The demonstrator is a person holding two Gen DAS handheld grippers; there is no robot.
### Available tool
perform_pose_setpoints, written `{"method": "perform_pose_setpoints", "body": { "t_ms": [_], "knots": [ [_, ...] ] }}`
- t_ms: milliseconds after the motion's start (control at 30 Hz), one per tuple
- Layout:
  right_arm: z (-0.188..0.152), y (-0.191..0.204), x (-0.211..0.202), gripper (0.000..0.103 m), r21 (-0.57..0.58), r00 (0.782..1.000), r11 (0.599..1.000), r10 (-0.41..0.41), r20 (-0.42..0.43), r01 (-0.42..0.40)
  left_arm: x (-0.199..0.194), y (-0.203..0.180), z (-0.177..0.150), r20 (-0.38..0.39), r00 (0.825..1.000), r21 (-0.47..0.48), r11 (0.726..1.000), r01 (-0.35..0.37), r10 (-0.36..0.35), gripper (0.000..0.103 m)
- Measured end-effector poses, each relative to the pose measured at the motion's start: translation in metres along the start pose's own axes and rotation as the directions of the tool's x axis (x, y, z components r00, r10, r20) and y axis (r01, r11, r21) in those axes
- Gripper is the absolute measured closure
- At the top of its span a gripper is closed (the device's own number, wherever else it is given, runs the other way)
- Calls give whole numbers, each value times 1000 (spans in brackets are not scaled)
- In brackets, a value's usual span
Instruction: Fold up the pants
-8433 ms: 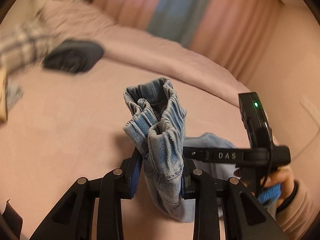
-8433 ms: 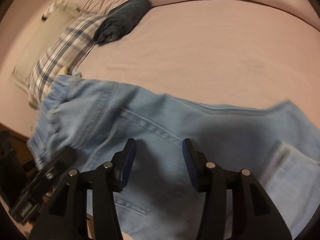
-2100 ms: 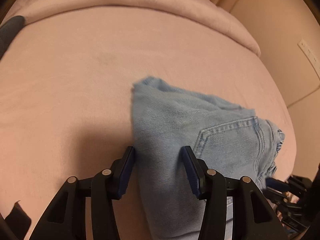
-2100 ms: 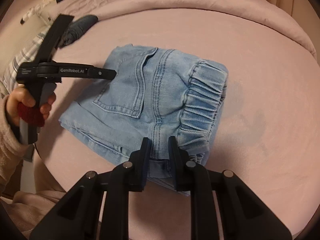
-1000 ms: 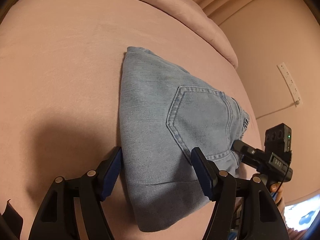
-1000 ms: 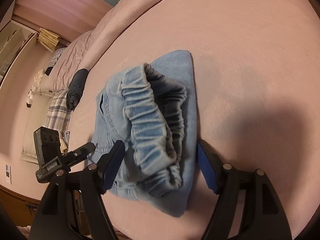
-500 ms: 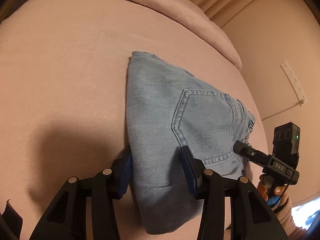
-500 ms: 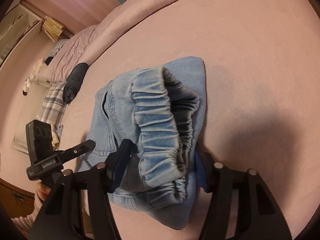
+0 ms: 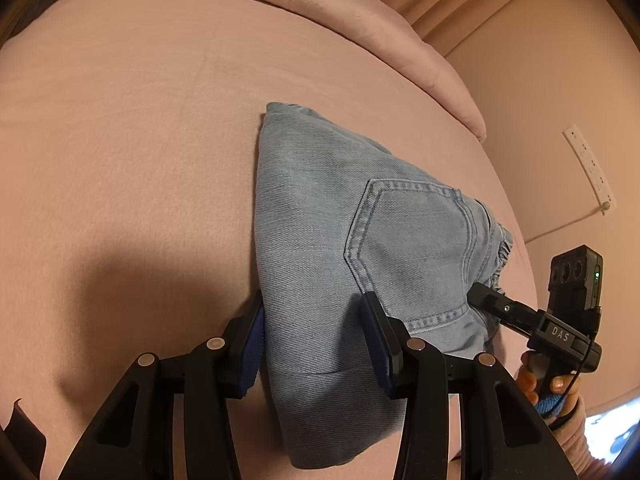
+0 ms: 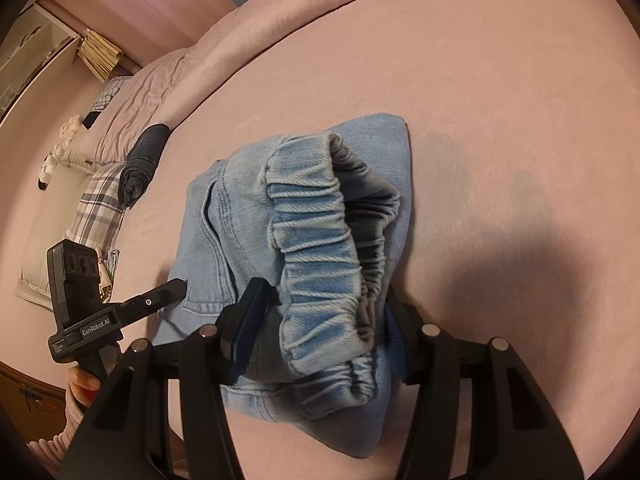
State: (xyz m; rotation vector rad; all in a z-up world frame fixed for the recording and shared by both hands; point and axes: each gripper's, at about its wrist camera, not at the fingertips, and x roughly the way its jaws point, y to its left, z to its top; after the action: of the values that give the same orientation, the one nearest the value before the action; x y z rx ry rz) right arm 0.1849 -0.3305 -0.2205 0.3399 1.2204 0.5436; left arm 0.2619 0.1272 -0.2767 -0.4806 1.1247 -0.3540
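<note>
Both grippers' fingers have just closed in, left gripper (image 9: 316, 340) and right gripper (image 10: 320, 332) squeezing opposite ends of the folded pants (image 9: 360, 248).

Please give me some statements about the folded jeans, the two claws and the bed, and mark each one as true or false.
1. The jeans lie folded into a compact bundle on the pink bed. True.
2. The left claw hangs apart from the jeans with nothing between its pads. False: the folded end of the jeans sits between its pads, which press on the denim.
3. The right claw is closed on the end with the gathered elastic waistband. True.
4. A back pocket faces up on the bundle. True.
5. A dark rolled garment lies on top of the jeans. False: it lies apart from them, near the plaid cloth.
</note>
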Motion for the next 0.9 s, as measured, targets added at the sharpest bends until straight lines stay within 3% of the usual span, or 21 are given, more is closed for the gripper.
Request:
{"method": "perform_pose_setpoints", "body": {
  "t_ms": [233, 600, 900],
  "knots": [
    [0, 1, 0, 48, -10, 1000, 1000, -10, 6, 10, 2, -7, 0, 4, 999, 21, 999, -39, 39, 60],
    [-5, 16, -6, 59, -68, 995, 994, -78, 64, 83, 2, -22, 2, 28, 994, 72, 992, -106, 104, 80],
    [-7, 25, -13, 66, -92, 990, 990, -94, 102, 103, -1, -29, 1, 51, 993, 79, 990, -114, 111, 85]
  ]
}}
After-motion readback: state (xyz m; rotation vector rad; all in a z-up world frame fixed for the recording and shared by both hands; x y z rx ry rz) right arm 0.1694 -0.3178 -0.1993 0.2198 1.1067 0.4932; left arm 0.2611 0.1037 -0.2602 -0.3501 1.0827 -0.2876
